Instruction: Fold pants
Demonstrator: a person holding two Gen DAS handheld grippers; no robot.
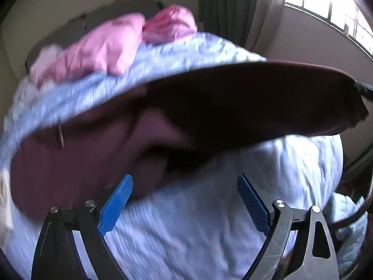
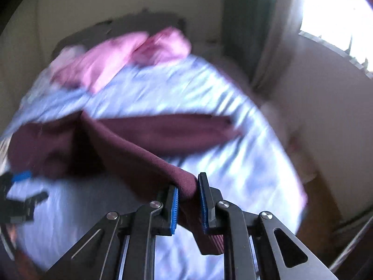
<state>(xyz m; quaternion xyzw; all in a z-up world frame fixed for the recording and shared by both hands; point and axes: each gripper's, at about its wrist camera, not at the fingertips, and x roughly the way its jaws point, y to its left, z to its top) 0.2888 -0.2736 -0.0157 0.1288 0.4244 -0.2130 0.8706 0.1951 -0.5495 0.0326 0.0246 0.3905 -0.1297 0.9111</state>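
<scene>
The maroon pants point(image 1: 209, 107) lie across a light blue bed point(image 1: 209, 210). In the left wrist view one leg is lifted and stretches to the right, off the sheet. My left gripper point(image 1: 185, 186) is open and empty, its blue pads just below the bunched maroon cloth. In the right wrist view my right gripper point(image 2: 187, 194) is shut on the ribbed end of one leg of the pants point(image 2: 163, 135) and holds it up above the bed. The left gripper point(image 2: 21, 186) shows at the left edge there.
A pink blanket point(image 1: 112, 44) is piled at the far end of the bed. A dark curtain point(image 1: 223, 4) and a bright window point(image 1: 331, 4) stand at the right. The bed point(image 2: 244, 163) drops off to the floor point(image 2: 321, 198) on the right.
</scene>
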